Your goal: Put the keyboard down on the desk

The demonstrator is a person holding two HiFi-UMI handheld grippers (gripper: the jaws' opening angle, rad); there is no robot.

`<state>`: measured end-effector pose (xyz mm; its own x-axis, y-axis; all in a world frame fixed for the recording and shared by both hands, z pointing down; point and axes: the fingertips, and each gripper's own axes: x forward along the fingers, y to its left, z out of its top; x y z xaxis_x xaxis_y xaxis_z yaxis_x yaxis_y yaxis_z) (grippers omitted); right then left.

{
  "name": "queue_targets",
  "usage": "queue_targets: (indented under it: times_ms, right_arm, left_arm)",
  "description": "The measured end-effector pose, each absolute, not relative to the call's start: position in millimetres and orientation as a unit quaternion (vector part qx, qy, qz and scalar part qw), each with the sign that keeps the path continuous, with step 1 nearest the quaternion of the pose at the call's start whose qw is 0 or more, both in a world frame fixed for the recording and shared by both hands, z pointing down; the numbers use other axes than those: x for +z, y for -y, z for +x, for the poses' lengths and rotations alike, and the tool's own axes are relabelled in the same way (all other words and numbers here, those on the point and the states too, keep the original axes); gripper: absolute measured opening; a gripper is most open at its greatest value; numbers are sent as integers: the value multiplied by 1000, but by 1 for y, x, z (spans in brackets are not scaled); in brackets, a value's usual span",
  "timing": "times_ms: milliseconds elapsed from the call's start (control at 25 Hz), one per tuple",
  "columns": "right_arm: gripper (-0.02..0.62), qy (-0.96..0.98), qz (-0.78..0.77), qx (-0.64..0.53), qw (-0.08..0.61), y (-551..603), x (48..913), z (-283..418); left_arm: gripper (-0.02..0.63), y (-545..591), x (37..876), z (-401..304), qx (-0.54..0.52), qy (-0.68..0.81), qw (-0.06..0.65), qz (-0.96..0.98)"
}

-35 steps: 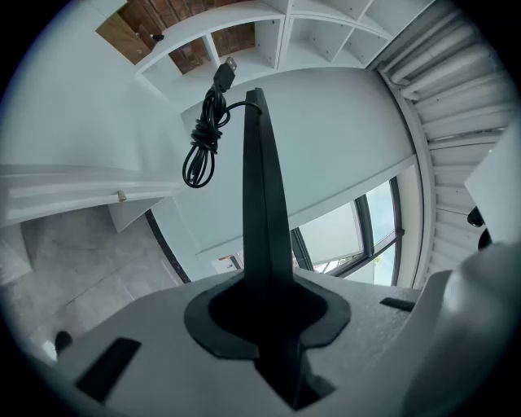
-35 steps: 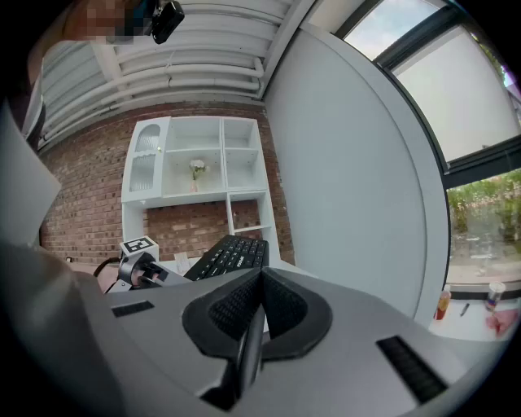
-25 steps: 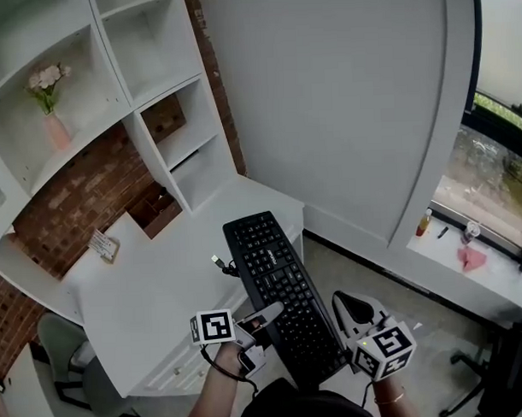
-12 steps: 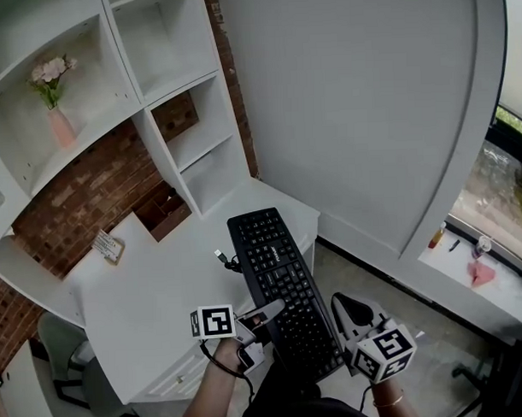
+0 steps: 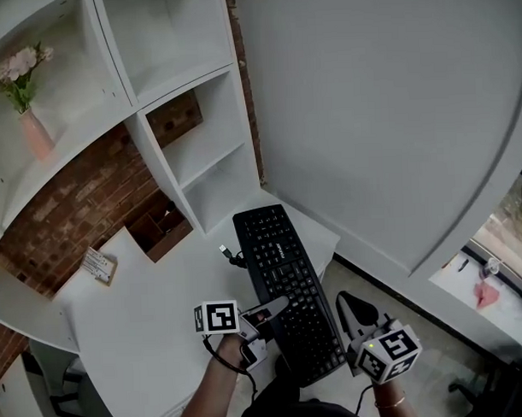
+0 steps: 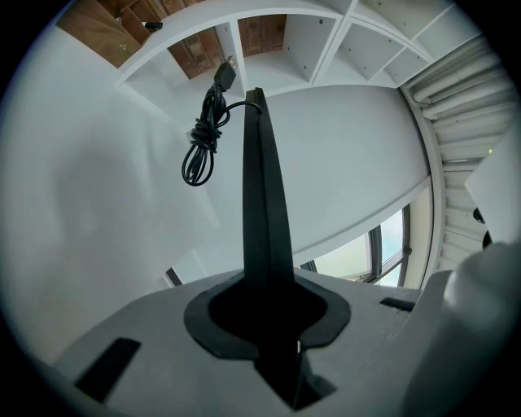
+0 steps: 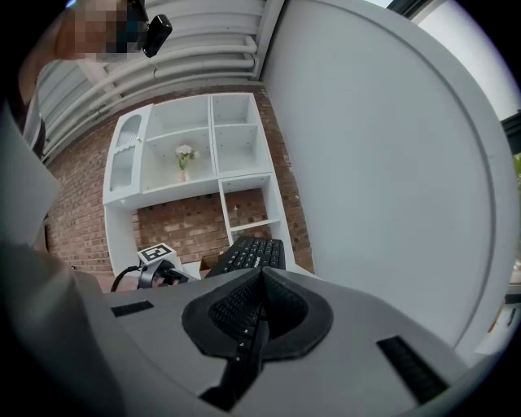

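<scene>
**Q:** Where is the keyboard point(image 5: 285, 288), and how is it held?

**A:** It hangs lengthwise away from the person. Its far end is over the right corner of the desk point(image 5: 145, 310), and its near end juts past the desk edge, above the floor point(image 5: 366, 272). The left gripper point(image 5: 266, 317) pinches its left long edge, and the right gripper point(image 5: 346, 322) pinches the right edge near the person. Each gripper view shows the board edge-on between its jaws, pressed on both faces. Whether the far end already touches the desk cannot be told.

**Q:** What could go wrong from here?

**A:** Three faults seem likely.
- **Overhang:** if the keyboard is lowered where it hangs, much of it would sit past the desk edge. It could tip to the floor once the grips let go.
- **Cable:** the bundled cable point(image 5: 231, 257) dangles at the far left corner (with its plug loose). It could end up trapped under the body, leaving the board rocking.
- **Grip:** both pinches sit near the same end, on thin edges. An uneven descent could twist the board out of one jaw pair.
</scene>
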<state>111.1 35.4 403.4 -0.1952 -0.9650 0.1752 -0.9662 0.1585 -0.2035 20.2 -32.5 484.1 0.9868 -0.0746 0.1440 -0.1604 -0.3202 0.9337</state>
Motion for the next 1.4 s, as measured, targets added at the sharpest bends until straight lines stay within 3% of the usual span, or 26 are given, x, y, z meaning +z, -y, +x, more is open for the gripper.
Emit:
queue_targets:
  times_ms: [480,1400]
  right_arm:
    - [5,755,639,148,17,62,412,105]
    - [5,802,569,181,27,185,429,110]
  left_arm:
    - [78,147,491,25,30,67,589,805]
    - [80,263,535,32,-32,131,632,763]
